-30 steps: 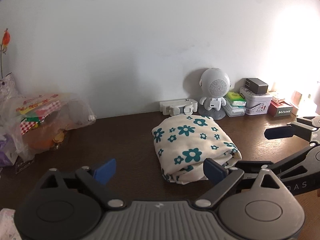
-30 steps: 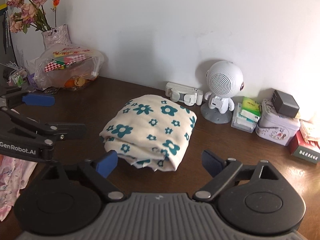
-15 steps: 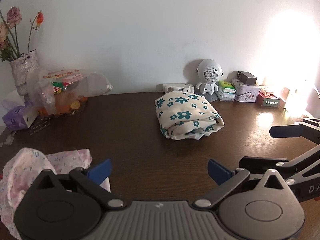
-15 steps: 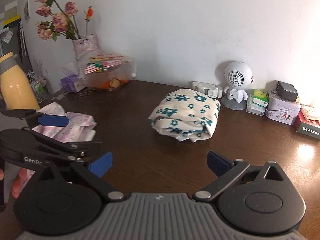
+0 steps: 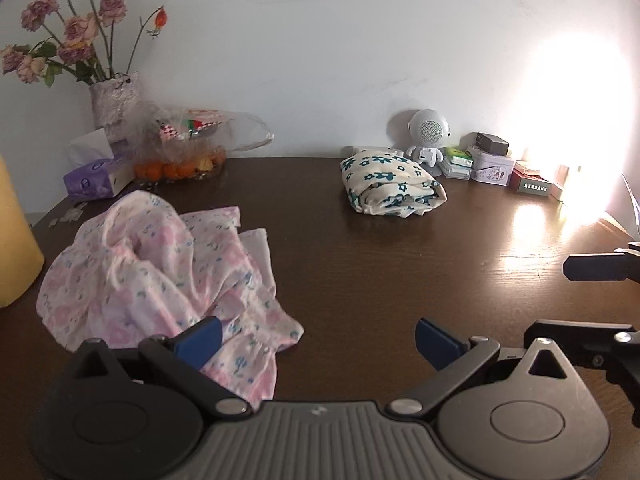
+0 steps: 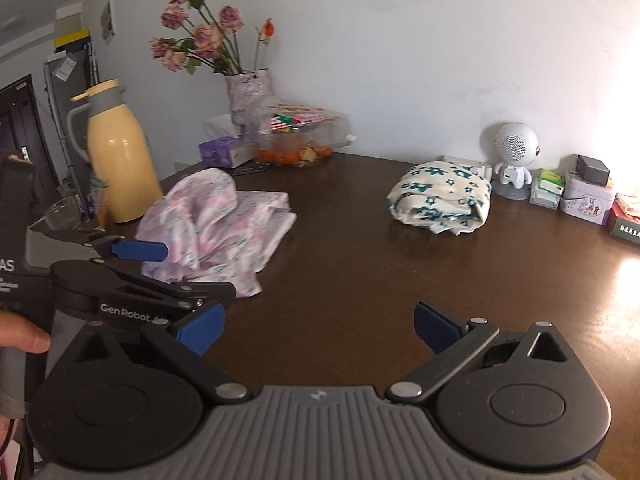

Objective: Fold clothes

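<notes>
A folded cream cloth with teal flowers (image 5: 390, 186) (image 6: 442, 198) lies at the back of the dark wooden table (image 5: 360, 264), near the wall. A crumpled pink floral garment (image 5: 160, 272) (image 6: 216, 220) lies unfolded at the left. My left gripper (image 5: 318, 340) is open, its left pad over the garment's near edge, nothing held. My right gripper (image 6: 318, 328) is open above bare table, nothing between its pads. The left gripper (image 6: 140, 276) also shows from the side in the right wrist view, just near the pink garment.
Along the wall stand a flower vase (image 5: 114, 106), a tissue box (image 5: 98, 178), a bag of fruit (image 5: 188, 152), a white robot speaker (image 5: 428, 136) and small tins and boxes (image 5: 492, 166). A yellow jug (image 6: 120, 160) stands at the left. A hand (image 6: 22, 336) holds the left gripper's handle.
Both grippers have pulled back from the folded teal-flower cloth and swung left. The pink garment, vase and jug have come into view. Both stay open.
</notes>
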`<state>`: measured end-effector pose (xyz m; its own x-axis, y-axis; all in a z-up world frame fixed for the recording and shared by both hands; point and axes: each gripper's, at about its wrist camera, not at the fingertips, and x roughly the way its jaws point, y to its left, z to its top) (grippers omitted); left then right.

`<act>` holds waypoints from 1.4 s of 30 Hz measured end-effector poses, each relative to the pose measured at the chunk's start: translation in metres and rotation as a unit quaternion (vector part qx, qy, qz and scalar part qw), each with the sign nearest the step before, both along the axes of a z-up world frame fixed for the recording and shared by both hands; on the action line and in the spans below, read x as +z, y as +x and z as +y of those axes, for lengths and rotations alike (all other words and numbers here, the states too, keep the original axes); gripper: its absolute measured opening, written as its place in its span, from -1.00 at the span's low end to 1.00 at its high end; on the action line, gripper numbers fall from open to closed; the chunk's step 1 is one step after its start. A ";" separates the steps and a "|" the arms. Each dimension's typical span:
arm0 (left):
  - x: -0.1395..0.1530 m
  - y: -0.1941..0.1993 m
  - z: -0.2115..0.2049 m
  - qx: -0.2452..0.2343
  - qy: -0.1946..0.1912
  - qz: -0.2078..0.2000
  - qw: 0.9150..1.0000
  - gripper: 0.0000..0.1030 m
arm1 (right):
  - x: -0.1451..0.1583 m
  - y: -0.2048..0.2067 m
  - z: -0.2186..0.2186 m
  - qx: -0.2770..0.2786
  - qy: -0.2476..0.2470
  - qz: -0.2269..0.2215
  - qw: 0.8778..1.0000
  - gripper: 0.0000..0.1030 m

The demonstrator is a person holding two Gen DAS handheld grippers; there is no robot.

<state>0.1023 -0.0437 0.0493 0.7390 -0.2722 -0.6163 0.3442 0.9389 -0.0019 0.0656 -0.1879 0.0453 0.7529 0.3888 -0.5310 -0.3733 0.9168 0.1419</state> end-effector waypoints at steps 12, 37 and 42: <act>-0.015 -0.094 0.042 0.021 -0.029 -0.006 0.999 1.00 | -0.018 -0.088 0.008 0.007 0.020 0.006 1.000 0.99; -0.027 -0.156 0.030 0.086 -0.031 -0.032 0.995 1.00 | -0.037 -0.121 0.005 0.025 0.018 0.001 1.000 0.99; -0.028 -0.144 0.024 0.132 -0.014 -0.038 0.990 1.00 | -0.035 -0.096 0.005 0.053 0.007 0.002 0.999 0.99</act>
<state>-0.0417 -0.0200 0.0214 0.8306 -0.0793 -0.5512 0.0869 0.9961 -0.0124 -0.0302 -0.1831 0.0104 0.7052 0.4736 -0.5277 -0.4671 0.8702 0.1567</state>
